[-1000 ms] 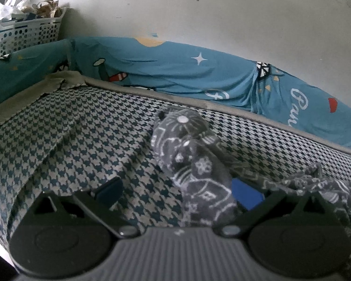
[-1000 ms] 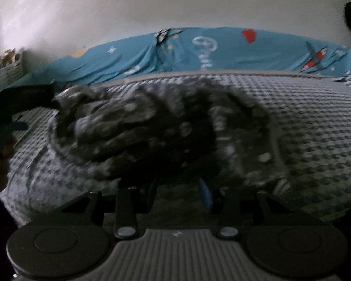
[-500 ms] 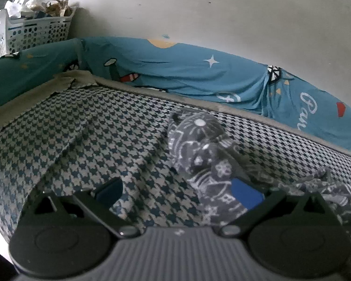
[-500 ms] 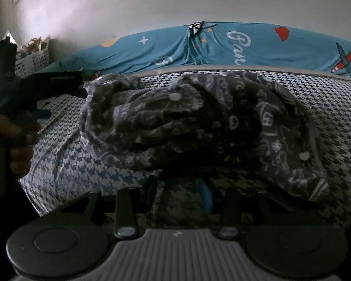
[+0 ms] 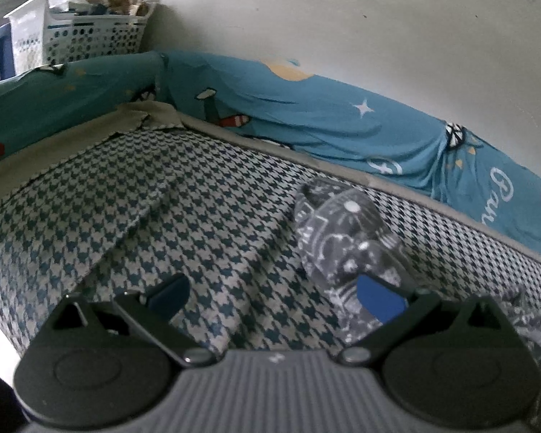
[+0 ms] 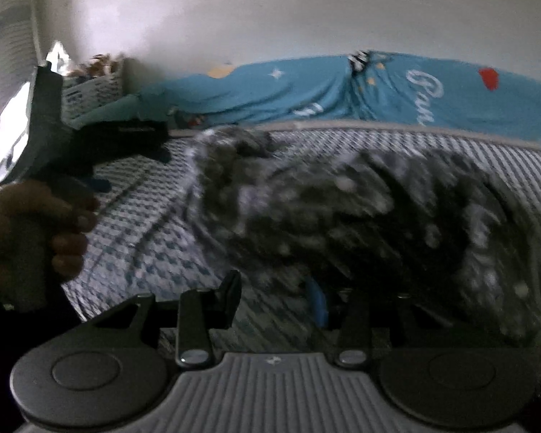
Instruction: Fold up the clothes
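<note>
a bed covered in a blue-and-white houndstooth sheet (image 5: 205,195) fills both views, with a plain grey border along its far edge. behind it a teal bedspread (image 5: 324,122) printed with stars, rockets and white script runs along a pale wall (image 5: 342,18). in the far left corner stands a white perforated laundry basket (image 5: 90,38) heaped with crumpled items.

the task's thing, a dark grey garment with white doodle print (image 6: 360,223), lies bunched on the sheet toward the right of the bed. in the right wrist view it is motion-blurred and spreads from the middle to the right edge, just beyond the fingers. in the left wrist view one rounded end of it rises in a hump right of centre.

the left gripper (image 5: 274,296) has its jaws wide apart, the right blue pad (image 5: 378,297) lying against the garment's near end and the left pad (image 5: 169,290) over bare sheet. the right gripper (image 6: 276,297) has its jaws partly apart with nothing between them but sheet; its right finger sits at the garment's near edge.

a hand (image 6: 36,231) at the left of the right wrist view grasps the left gripper's handle.
</note>
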`<state>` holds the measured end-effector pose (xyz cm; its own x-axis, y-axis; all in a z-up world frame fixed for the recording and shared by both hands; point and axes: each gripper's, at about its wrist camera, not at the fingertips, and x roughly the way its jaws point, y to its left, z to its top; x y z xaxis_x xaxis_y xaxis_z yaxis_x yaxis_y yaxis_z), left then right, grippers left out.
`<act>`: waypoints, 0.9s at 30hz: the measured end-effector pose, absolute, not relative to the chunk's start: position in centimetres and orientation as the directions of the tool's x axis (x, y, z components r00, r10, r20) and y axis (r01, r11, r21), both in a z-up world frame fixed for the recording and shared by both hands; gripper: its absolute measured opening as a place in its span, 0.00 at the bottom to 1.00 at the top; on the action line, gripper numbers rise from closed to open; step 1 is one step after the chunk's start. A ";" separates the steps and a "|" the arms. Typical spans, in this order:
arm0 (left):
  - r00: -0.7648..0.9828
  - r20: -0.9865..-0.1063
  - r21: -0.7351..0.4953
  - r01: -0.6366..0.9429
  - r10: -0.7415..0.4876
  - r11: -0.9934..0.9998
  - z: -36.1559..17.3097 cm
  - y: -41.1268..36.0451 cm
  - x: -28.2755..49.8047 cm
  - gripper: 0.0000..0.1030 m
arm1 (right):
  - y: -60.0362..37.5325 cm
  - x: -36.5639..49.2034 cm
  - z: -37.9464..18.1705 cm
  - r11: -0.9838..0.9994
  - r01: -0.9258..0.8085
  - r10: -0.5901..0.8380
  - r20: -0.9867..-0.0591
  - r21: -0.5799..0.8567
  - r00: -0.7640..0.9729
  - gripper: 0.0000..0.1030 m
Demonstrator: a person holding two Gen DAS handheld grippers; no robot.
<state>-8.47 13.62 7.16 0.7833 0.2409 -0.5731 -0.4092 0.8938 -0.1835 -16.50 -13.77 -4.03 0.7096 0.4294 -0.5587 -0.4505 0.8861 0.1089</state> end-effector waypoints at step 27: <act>0.747 -0.600 -0.181 -0.478 0.288 0.860 7.0 14.8 -8.6 1.00 | -3.1 -11.2 -7.3 0.724 -0.675 0.515 -0.537 -0.143 0.668 0.63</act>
<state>-8.58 14.80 6.99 0.7466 0.2884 -0.5995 -0.4775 0.8598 -0.1811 -11.21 -3.07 -7.28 0.6675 0.5154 -0.5374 -0.6746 0.7241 -0.1434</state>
